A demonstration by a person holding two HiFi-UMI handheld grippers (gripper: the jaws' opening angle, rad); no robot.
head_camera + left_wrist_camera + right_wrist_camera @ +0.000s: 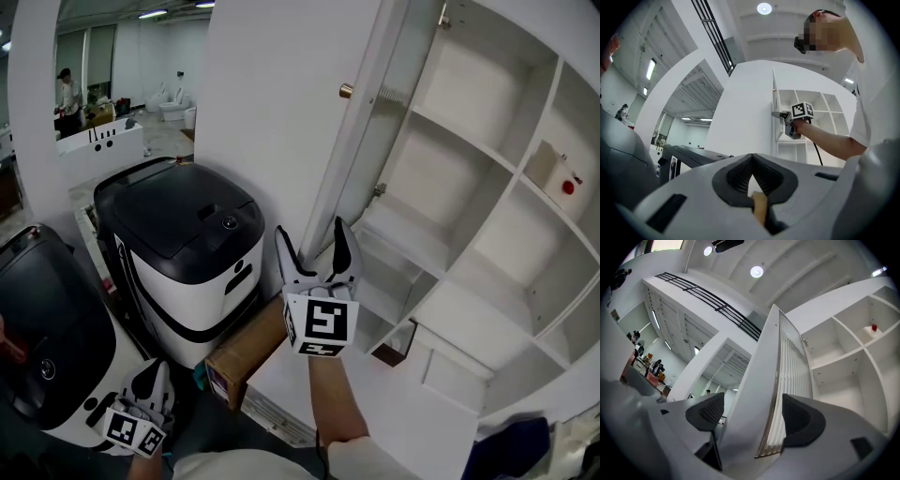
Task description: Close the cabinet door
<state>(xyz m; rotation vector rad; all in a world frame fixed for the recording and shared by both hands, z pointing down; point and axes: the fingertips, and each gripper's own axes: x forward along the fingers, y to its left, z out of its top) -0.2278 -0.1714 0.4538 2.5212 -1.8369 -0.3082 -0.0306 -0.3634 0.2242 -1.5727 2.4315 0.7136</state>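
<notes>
The one cabinet door (370,131) stands swung open, edge-on before the white shelved cabinet (487,309), its single brass knob (346,91) facing left. The right gripper (314,244) has its jaws spread astride the door's lower edge, reeded pane on one side and white face on the other. The left gripper (153,375) hangs low with jaws pressed together, near two black-lidded machines (183,253) and one cardboard box (246,352).

open cabinet door (272,122), right gripper (310,228) at edge
</notes>
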